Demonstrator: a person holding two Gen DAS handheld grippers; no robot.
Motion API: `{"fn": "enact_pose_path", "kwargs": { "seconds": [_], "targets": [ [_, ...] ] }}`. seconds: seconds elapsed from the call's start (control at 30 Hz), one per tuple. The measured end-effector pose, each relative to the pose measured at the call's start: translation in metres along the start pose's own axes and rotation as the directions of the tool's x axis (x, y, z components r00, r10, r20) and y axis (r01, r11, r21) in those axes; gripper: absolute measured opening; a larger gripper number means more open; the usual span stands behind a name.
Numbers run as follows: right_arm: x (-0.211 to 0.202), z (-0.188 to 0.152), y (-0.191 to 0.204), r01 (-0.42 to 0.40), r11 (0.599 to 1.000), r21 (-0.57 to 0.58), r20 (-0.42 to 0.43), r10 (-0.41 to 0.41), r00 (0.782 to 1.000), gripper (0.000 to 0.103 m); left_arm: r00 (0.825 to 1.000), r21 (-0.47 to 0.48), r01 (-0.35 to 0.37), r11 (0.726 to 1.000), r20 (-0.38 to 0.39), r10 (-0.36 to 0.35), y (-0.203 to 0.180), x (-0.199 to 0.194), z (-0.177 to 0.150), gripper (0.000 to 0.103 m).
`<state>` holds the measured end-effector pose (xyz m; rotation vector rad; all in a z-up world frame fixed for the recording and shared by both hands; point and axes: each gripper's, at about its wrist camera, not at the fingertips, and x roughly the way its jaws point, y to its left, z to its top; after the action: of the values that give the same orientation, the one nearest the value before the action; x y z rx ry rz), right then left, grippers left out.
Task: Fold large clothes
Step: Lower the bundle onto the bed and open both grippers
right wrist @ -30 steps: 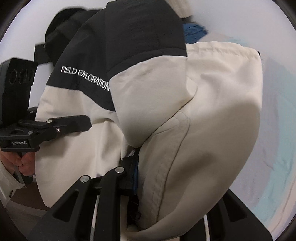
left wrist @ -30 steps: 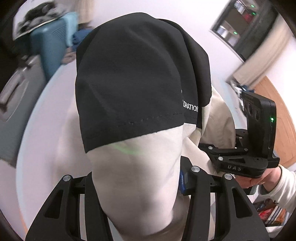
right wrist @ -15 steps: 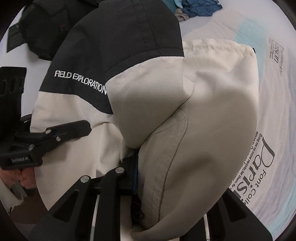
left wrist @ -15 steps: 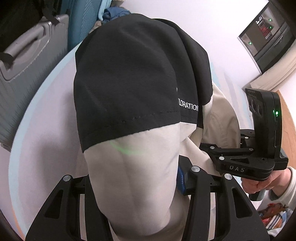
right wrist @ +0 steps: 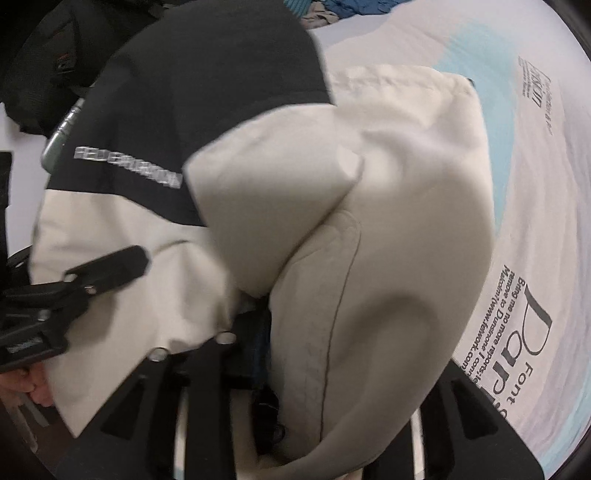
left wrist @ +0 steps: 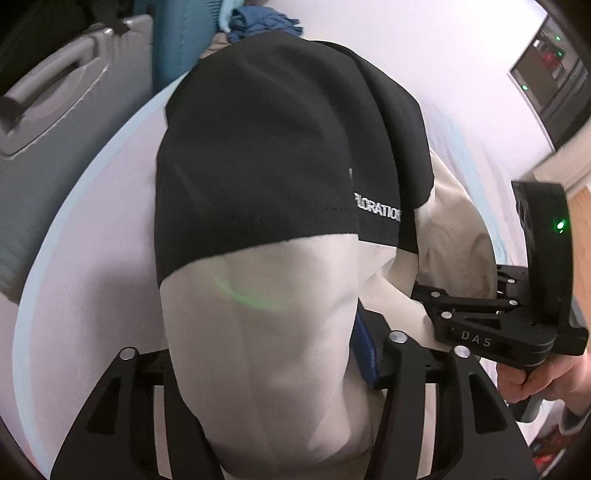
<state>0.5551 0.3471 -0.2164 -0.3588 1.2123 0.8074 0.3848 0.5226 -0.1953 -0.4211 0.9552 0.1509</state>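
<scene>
Across the left wrist view, from the left edge: a grey suitcase (left wrist: pixel 62 122) stands off the side of the white sheet (left wrist: pixel 92 288), with a teal case (left wrist: pixel 184 48) and a heap of blue cloth (left wrist: pixel 262 22) behind it. Centre of view is filled by the jacket (left wrist: pixel 258 177), black above and cream below, white lettering at the seam. Its cream fabric bulges between the fingers of the left gripper (left wrist: pixel 266 369). Jaws have just been opening; cloth lies between them, but whether the pads press on it I cannot tell, as the bulge hides them. At right, a hand (left wrist: pixel 535 380) grips the handle of the right gripper (left wrist: pixel 436 299), green light lit on its body.

Right wrist view, left to right: the left gripper (right wrist: pixel 110 266) reaches in at the jacket's cream edge, and a dark bag (right wrist: pixel 48 62) lies behind. Jacket (right wrist: pixel 388 221) drapes over the right gripper (right wrist: pixel 295 387); a folded cream lobe sits between the fingers. Jaws have just been opening; pad contact is hidden. Far right, the sheet (right wrist: pixel 535 206) shows a pale blue band and black print. Jacket lies bunched over the sheet, held up at the near edge. Frame slightly blurred.
</scene>
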Motion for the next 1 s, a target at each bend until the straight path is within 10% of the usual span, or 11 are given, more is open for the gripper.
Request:
{"fn": "enact_pose_path", "kwargs": {
  "seconds": [0.1, 0.3, 0.53, 0.67, 1.0],
  "targets": [
    [0.005, -0.006, -0.023, 0.005, 0.999, 0.054, 0.002, -0.005, 1.000, 0.070, 0.994, -0.040, -0.104, 0.994, 0.014, 0.105, 0.000, -0.007, -0.006, 0.085],
    [-0.055, -0.039, -0.071, 0.072, 0.991, 0.114, 0.119, -0.086, 0.989, 0.090, 0.972, -0.045, -0.214, 0.976, 0.094, 0.217, -0.018, -0.052, -0.025, 0.097],
    [-0.164, -0.115, -0.089, 0.141, 0.977, 0.158, 0.280, -0.181, 0.943, 0.096, 0.965, -0.214, -0.198, 0.957, 0.132, 0.229, -0.044, -0.128, -0.072, 0.097],
    [-0.210, -0.156, -0.062, 0.206, 0.973, 0.106, 0.298, -0.229, 0.927, 0.096, 0.931, -0.178, -0.327, 0.928, 0.108, 0.349, -0.072, -0.156, -0.101, 0.097],
    [-0.268, -0.249, 0.012, 0.283, 0.958, 0.044, 0.354, -0.280, 0.893, 0.096, 0.903, -0.158, -0.353, 0.922, 0.199, 0.380, -0.140, -0.228, -0.182, 0.097]
  ]
}}
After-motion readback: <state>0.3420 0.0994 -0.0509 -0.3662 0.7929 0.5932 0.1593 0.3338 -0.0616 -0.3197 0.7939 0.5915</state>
